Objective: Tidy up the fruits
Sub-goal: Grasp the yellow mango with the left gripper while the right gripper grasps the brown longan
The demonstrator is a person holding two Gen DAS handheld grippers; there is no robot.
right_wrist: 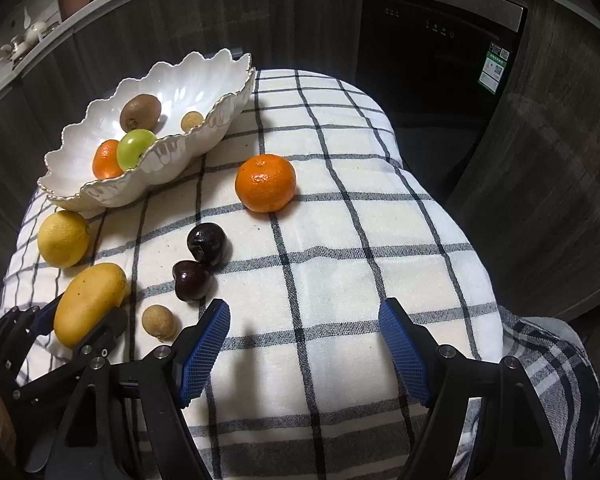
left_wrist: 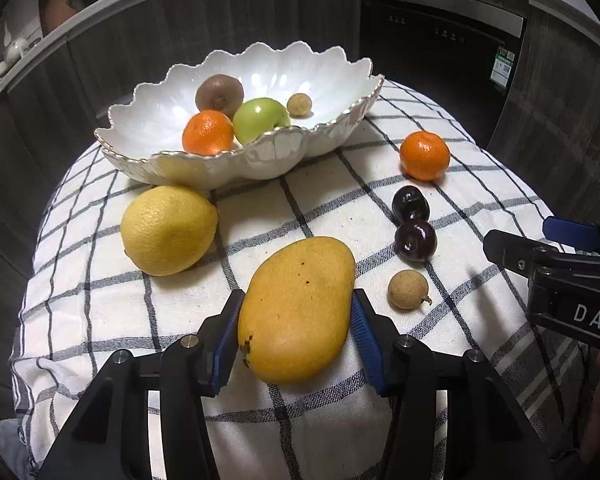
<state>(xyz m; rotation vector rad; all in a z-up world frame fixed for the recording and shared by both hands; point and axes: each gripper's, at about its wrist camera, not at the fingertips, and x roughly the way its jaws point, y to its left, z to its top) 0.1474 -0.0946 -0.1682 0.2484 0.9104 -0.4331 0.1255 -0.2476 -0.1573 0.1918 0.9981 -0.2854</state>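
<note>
Both my tongs sit over checked cloth before dark cabinets: left gripper clamps the mango, right gripper gapes apart.

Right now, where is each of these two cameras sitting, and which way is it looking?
Left wrist view: rides on the left tongs, looking forward over the table at the bowl; its own fingers flank the mango, and the right tongs show at the right edge.
Right wrist view: rides on the right tongs, open over bare cloth, facing the same way; the left tongs show at lower left.
Both show the bowl, mango and lemon.
</note>
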